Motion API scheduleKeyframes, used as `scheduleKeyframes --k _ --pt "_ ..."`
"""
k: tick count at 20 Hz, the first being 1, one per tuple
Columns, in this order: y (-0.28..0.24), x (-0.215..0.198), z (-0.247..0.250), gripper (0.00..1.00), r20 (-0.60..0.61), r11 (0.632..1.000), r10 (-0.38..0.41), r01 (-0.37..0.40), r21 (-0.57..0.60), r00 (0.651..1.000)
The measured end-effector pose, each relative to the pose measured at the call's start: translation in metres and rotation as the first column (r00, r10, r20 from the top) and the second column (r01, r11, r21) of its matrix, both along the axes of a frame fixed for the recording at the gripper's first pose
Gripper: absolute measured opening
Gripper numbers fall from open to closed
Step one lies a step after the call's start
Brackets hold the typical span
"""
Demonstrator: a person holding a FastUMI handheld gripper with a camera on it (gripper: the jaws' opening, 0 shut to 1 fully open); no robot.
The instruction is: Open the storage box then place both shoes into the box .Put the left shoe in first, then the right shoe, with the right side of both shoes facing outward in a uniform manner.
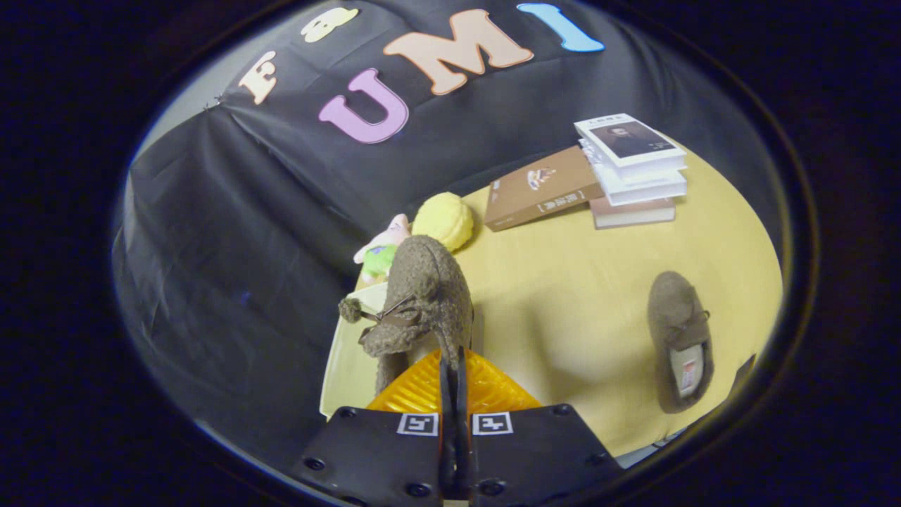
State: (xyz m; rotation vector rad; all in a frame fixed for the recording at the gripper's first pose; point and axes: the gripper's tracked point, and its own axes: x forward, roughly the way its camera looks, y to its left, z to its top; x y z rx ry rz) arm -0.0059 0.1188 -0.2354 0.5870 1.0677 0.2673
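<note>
One shoe [422, 296] pinched in my gripper [452, 366] over the box [345, 359], the other [679, 338] waiting on the table [563, 282].

On the yellow tabletop [563, 282] a brown book [542, 189] leans against a stack of books [637, 176], with a yellow plush ball [443, 220] and a small plush toy [380, 253] nearby.

Dim, warm, even lighting; soft shadows on the yellow tabletop [563, 296] ahead of the closed fingers [443, 384]. Strong fisheye bending and mild blur toward the rim, sharper near the fingers. No glare.
</note>
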Motion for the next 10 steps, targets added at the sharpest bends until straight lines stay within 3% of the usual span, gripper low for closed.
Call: scheduleKeyframes --k 10 --pt "0.109 0.003 0.003 0.04 -0.015 0.998 0.066 -0.066 0.02 0.998"
